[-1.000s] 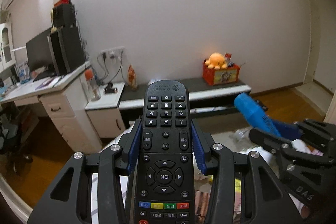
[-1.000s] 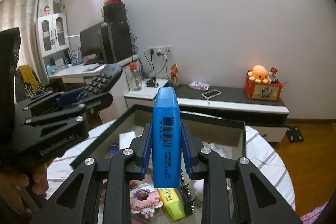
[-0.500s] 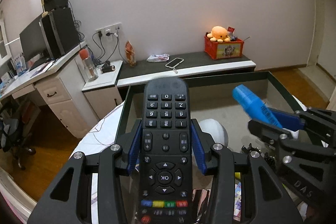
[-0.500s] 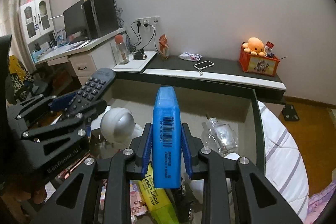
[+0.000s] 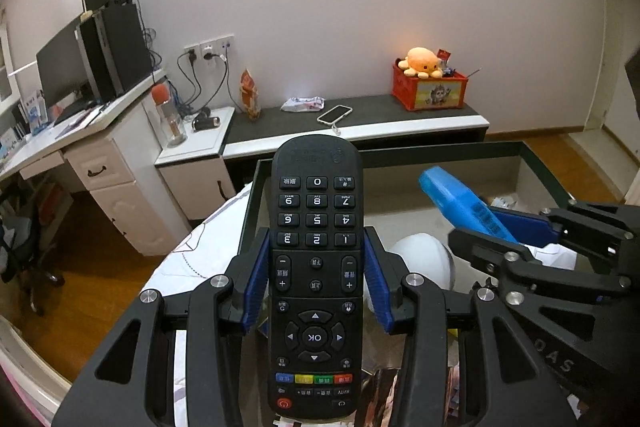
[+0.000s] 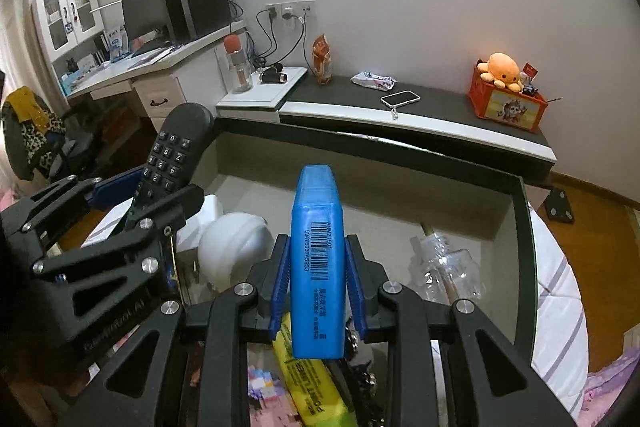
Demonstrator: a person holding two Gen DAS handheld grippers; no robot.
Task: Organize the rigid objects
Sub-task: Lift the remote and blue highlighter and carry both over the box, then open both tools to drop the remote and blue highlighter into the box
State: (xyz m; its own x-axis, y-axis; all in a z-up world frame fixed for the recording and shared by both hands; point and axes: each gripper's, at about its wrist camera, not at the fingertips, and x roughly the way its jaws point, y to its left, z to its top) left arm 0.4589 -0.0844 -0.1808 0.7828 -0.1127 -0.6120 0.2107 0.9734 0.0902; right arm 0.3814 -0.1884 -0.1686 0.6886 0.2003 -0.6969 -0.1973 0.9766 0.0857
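Observation:
My left gripper (image 5: 316,247) is shut on a black remote control (image 5: 316,267), buttons up, its far end over the near edge of a dark-rimmed storage box (image 5: 440,149). The remote (image 6: 172,159) and the left gripper (image 6: 132,203) also show at the left of the right wrist view. My right gripper (image 6: 316,255) is shut on a blue highlighter (image 6: 316,259) with a barcode, held over the box (image 6: 524,227). That highlighter (image 5: 460,203) appears at the right in the left wrist view.
Inside the box lie a white round object (image 6: 236,239), a clear plastic bottle (image 6: 448,267), a yellow highlighter (image 6: 308,379) and colourful cards. Behind stand a low dark bench (image 6: 420,107) with a phone and an orange crate, and a white desk (image 5: 100,147) at the left.
Both grippers have dipped and moved forward over the box, so its inside now fills more of each view. Each still holds its object.

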